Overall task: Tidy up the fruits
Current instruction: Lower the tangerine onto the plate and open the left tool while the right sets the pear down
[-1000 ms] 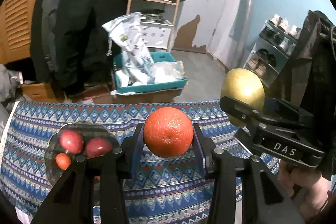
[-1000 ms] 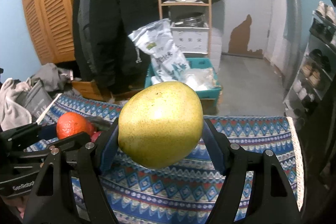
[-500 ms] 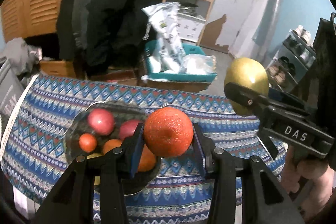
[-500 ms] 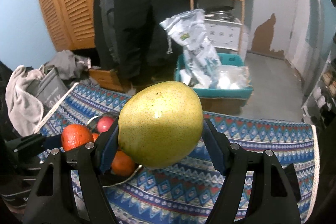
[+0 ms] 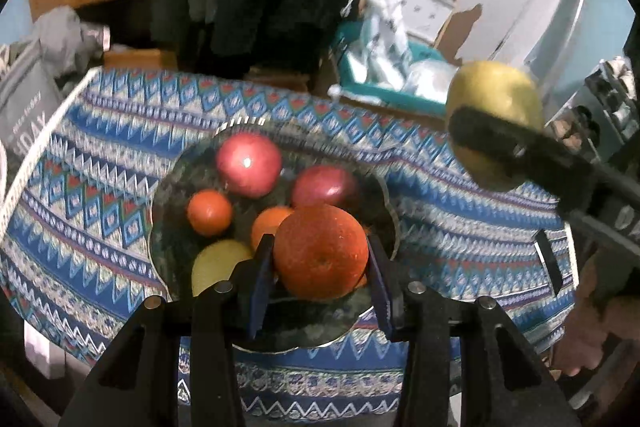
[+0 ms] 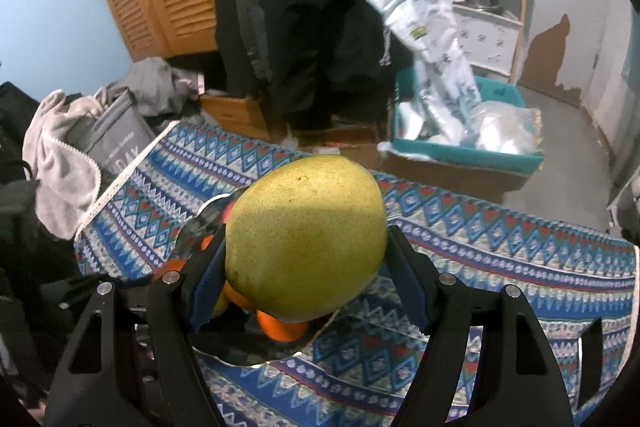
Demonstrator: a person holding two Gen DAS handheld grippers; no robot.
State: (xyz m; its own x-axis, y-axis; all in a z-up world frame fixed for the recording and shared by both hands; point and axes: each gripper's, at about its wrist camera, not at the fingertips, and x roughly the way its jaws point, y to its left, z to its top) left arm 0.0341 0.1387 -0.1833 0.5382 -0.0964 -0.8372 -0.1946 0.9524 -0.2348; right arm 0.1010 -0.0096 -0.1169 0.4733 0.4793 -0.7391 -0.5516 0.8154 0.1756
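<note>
Both hands are full right now. The left gripper (image 5: 320, 267) is tipped steeply downward, with its jaws clamped on an orange (image 5: 321, 251) that hangs right over the near side of the glass plate (image 5: 168, 227). That plate sits on the desk's blue patterned cloth (image 5: 100, 147) and already has two red apples (image 5: 249, 164), a small orange one (image 5: 209, 212), another orange (image 5: 269, 225) and a yellow fruit (image 5: 218, 263) in it. The right gripper (image 6: 306, 263) also points down at an angle, jaws pressed on either side of a big yellow-green pear (image 6: 306, 239), held in the air just to the right of the plate. The person's right hand (image 5: 592, 315) shows at the edge, wrapped around the handle.
</note>
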